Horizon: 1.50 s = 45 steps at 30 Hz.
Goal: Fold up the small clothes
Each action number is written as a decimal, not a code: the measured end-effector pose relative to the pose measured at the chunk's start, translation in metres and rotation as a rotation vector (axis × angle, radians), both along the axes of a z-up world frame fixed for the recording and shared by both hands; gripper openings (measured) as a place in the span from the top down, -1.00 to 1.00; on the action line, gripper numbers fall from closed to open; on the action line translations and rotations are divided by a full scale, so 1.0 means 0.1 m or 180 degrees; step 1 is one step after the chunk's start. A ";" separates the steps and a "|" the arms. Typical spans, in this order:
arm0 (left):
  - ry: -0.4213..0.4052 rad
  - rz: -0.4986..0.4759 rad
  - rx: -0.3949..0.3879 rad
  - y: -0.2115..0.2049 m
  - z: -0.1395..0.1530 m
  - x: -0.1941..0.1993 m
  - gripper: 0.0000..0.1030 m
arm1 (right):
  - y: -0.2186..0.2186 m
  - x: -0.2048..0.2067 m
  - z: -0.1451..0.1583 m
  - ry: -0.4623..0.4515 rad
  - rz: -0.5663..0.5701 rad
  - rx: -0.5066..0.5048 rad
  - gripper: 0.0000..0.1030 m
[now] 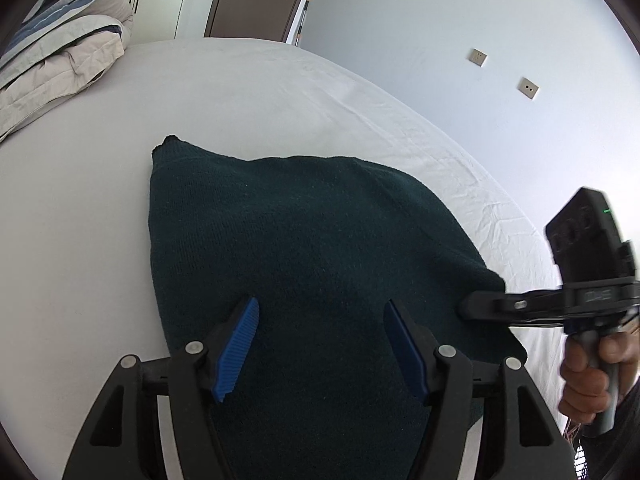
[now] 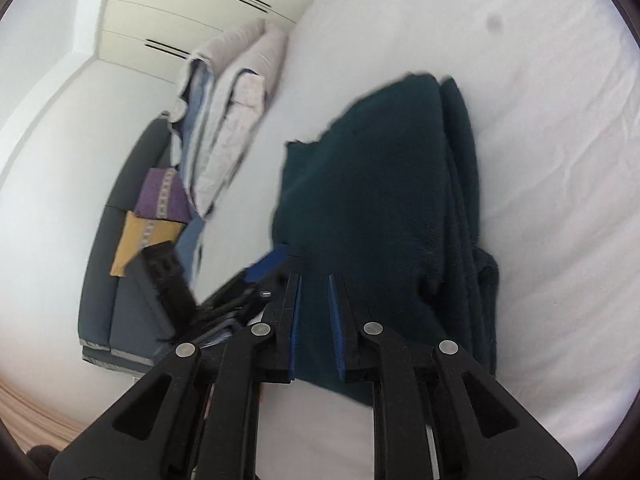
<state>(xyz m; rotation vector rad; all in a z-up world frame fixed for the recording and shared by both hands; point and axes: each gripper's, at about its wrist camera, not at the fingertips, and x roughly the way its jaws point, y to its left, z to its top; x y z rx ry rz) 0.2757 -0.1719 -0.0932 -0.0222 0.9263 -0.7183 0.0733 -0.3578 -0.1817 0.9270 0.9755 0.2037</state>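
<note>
A dark green knitted garment lies folded on a bed covered with a white sheet. In the right wrist view the garment shows several stacked layers along its right edge, so it is already folded over on itself more than once.

The left hand-held gripper hangs over the near part of the garment with its blue-padded fingers standing wide apart; nothing is pinched between them, the knit simply shows beneath the gap.

The right hand-held gripper stands at the garment's near corner with its jaws narrow, only a slim gap between the blue pads. Dark knit shows behind that gap, but the pads do not visibly press on cloth. From the left wrist view the same gripper reaches in from the right, its tip touching the garment's right edge, and a hand grips its handle.

At the far side of the bed lies a folded quilt in grey, beige and blue. Beside the bed stands a dark grey sofa carrying a purple cloth and a yellow cloth. No box, basket or other container appears in either view.
</note>
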 end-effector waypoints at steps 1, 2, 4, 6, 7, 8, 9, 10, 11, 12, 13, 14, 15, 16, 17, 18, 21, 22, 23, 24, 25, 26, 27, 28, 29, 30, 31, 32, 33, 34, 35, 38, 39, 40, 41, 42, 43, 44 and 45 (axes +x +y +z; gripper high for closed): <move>0.0009 -0.0015 -0.0009 0.01 -0.01 0.00 -0.30 | -0.09 -0.01 -0.16 -0.0002 -0.0040 0.0148 0.89; 0.0017 -0.0035 -0.0040 0.03 -0.02 0.01 -0.30 | -0.19 -0.02 -0.27 -0.0092 -0.0115 0.0412 1.00; 0.0040 -0.0065 -0.0111 0.06 -0.02 0.02 -0.31 | -0.42 -0.15 -0.42 -0.0225 -0.0284 0.0750 1.00; 0.0061 -0.0074 -0.0185 0.09 -0.01 0.02 -0.31 | -0.49 -0.26 -0.47 -0.0304 -0.0325 0.0825 1.00; 0.0083 -0.0059 -0.0235 0.12 0.00 0.03 -0.31 | -0.51 -0.30 -0.47 -0.0310 -0.0342 0.0858 1.00; 0.0109 -0.0032 -0.0290 0.15 0.03 0.03 -0.31 | -0.52 -0.34 -0.46 -0.0306 -0.0364 0.0859 1.00; 0.0127 0.0001 -0.0334 0.18 0.06 0.04 -0.31 | -0.54 -0.37 -0.42 -0.0311 -0.0379 0.0807 1.00; 0.0128 0.0048 -0.0356 0.21 0.09 0.05 -0.31 | -0.55 -0.39 -0.36 -0.0315 -0.0391 0.0743 1.00; 0.0092 0.0099 -0.0365 0.23 0.13 0.06 -0.31 | -0.55 -0.40 -0.30 -0.0328 -0.0390 0.0708 0.99; 0.0036 0.0124 -0.0364 0.23 0.18 0.07 -0.31 | -0.49 -0.31 -0.24 -0.0359 -0.0377 0.0662 0.92; -0.0001 0.0122 -0.0363 0.22 0.22 0.09 -0.31 | -0.47 -0.25 -0.16 -0.0423 -0.0344 0.0630 0.92; -0.0018 0.0123 -0.0367 0.20 0.25 0.12 -0.31 | -0.44 -0.19 -0.08 -0.0481 -0.0290 0.0617 0.91; -0.0032 0.0133 -0.0375 0.17 0.27 0.15 -0.31 | -0.41 -0.11 -0.01 -0.0506 -0.0211 0.0609 0.91; -0.0035 0.0154 -0.0360 0.15 0.28 0.18 -0.31 | -0.37 -0.03 0.04 -0.0490 -0.0132 0.0557 0.91; -0.0021 0.0173 -0.0339 0.13 0.27 0.21 -0.31 | -0.32 0.06 0.05 -0.0438 -0.0083 0.0446 0.91; 0.0018 0.0194 -0.0301 0.11 0.23 0.25 -0.34 | -0.30 0.12 0.01 -0.0376 -0.0075 0.0374 0.91; 0.0227 0.0185 -0.0181 0.09 0.00 0.36 -0.34 | -0.44 0.10 -0.34 -0.0119 -0.0259 0.0461 1.00; 0.0169 0.0160 -0.0180 0.09 -0.01 0.34 -0.34 | -0.46 0.04 -0.41 -0.0189 -0.0273 0.0598 1.00; 0.0122 0.0129 -0.0139 0.08 -0.01 0.32 -0.34 | -0.45 -0.02 -0.42 -0.0231 -0.0271 0.0581 1.00; 0.0081 0.0109 -0.0098 0.07 0.00 0.30 -0.34 | -0.45 -0.09 -0.41 -0.0253 -0.0256 0.0520 1.00; 0.0060 0.0102 -0.0085 0.06 -0.01 0.30 -0.34 | -0.45 -0.14 -0.40 -0.0261 -0.0262 0.0470 1.00; 0.0053 0.0107 -0.0094 0.07 -0.01 0.30 -0.34 | -0.46 -0.16 -0.36 -0.0259 -0.0284 0.0428 1.00; 0.0050 0.0116 -0.0122 0.08 -0.01 0.30 -0.34 | -0.48 -0.18 -0.29 -0.0264 -0.0295 0.0363 1.00; 0.0052 0.0130 -0.0166 0.09 -0.01 0.30 -0.36 | -0.48 -0.17 -0.18 -0.0315 -0.0285 0.0284 0.92; 0.0062 0.0142 -0.0205 0.11 -0.01 0.29 -0.37 | -0.48 -0.15 -0.05 -0.0396 -0.0276 0.0206 0.92; 0.0067 0.0157 -0.0227 0.11 -0.02 0.29 -0.38 | -0.49 -0.12 0.08 -0.0468 -0.0282 0.0143 0.88; 0.0059 0.0170 -0.0221 0.11 -0.04 0.29 -0.39 | -0.48 -0.04 0.16 -0.0515 -0.0270 0.0106 0.84; 0.0038 0.0170 -0.0193 0.09 -0.04 0.28 -0.40 | -0.44 0.10 0.28 -0.0547 -0.0230 0.0095 0.80; 0.0013 0.0165 -0.0151 0.06 -0.04 0.27 -0.43 | -0.41 0.22 0.32 -0.0561 -0.0179 0.0072 0.67; -0.0010 0.0160 -0.0109 0.04 -0.04 0.25 -0.45 | -0.36 0.34 0.34 -0.0553 -0.0136 0.0031 0.44; -0.0024 0.0150 -0.0080 0.02 -0.04 0.25 -0.46 | -0.30 0.49 0.33 -0.0506 -0.0091 -0.0007 0.30; -0.0032 0.0130 -0.0080 0.03 -0.05 0.25 -0.47 | -0.21 0.76 0.08 -0.0257 -0.0042 -0.0107 0.07; -0.0036 0.0118 -0.0090 0.04 -0.06 0.25 -0.47 | -0.23 0.76 0.03 -0.0325 -0.0067 -0.0081 0.08; -0.0048 0.0104 -0.0091 0.05 -0.06 0.24 -0.47 | -0.27 0.74 0.01 -0.0399 -0.0093 -0.0031 0.13; -0.0065 0.0089 -0.0081 0.05 -0.06 0.23 -0.47 | -0.31 0.71 0.00 -0.0444 -0.0129 0.0043 0.13; -0.0085 0.0078 -0.0064 0.04 -0.06 0.22 -0.47 | -0.35 0.66 -0.01 -0.0475 -0.0179 0.0083 0.14; -0.0105 0.0074 -0.0043 0.03 -0.06 0.21 -0.47 | -0.40 0.61 -0.01 -0.0504 -0.0225 0.0064 0.14; -0.0131 0.0076 -0.0016 0.01 -0.06 0.19 -0.47 | -0.44 0.56 0.01 -0.0529 -0.0279 0.0001 0.15; -0.0157 0.0077 0.0024 0.00 -0.05 0.18 -0.47 | -0.49 0.51 0.04 -0.0540 -0.0339 -0.0046 0.15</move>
